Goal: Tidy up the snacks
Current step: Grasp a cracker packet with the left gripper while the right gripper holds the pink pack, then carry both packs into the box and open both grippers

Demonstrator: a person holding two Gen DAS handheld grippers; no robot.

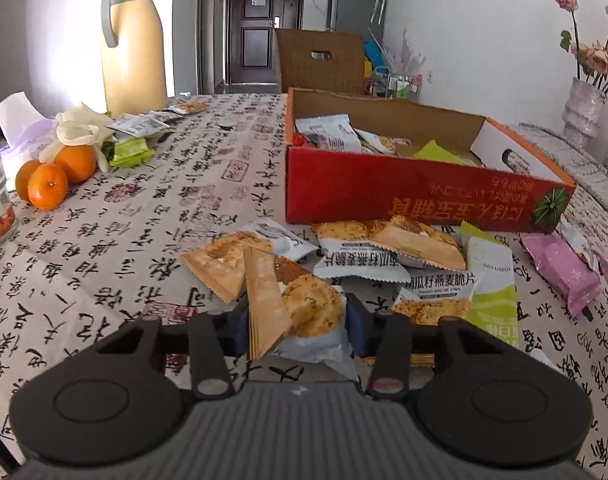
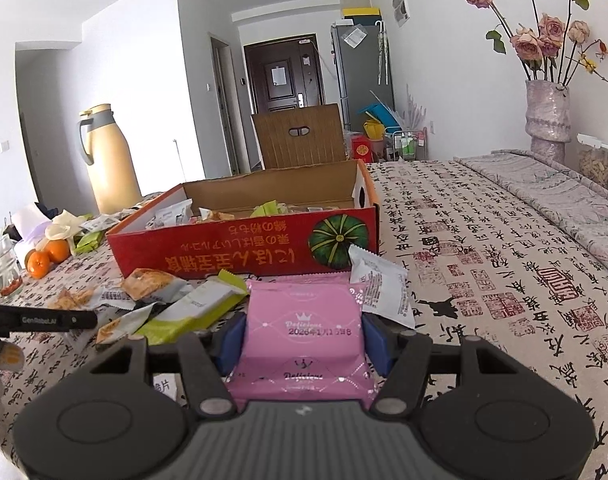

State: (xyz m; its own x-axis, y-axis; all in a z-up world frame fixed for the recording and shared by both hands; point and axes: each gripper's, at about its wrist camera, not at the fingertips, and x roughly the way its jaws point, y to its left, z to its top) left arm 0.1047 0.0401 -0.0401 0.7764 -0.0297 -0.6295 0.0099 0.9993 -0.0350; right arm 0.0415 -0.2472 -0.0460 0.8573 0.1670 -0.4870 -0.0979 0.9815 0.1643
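Between your left gripper's (image 1: pixel 297 326) blue pads sits a crinkly orange-and-white biscuit packet (image 1: pixel 304 300), clamped; your right gripper (image 2: pixel 304 338) clamps a pink foil packet (image 2: pixel 299 332); both near the red cardboard box (image 2: pixel 239 248); slick wrappers may slip mid-lift.

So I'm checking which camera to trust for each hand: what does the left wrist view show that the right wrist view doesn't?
Only the left wrist view shows the left gripper, its jaws closed on a biscuit packet. Only the right wrist view shows the right gripper, closed on a pink packet, and the vase's full bunch of roses. Both show the red box with snacks inside, loose packets in front of it, the oranges and the cream flask.
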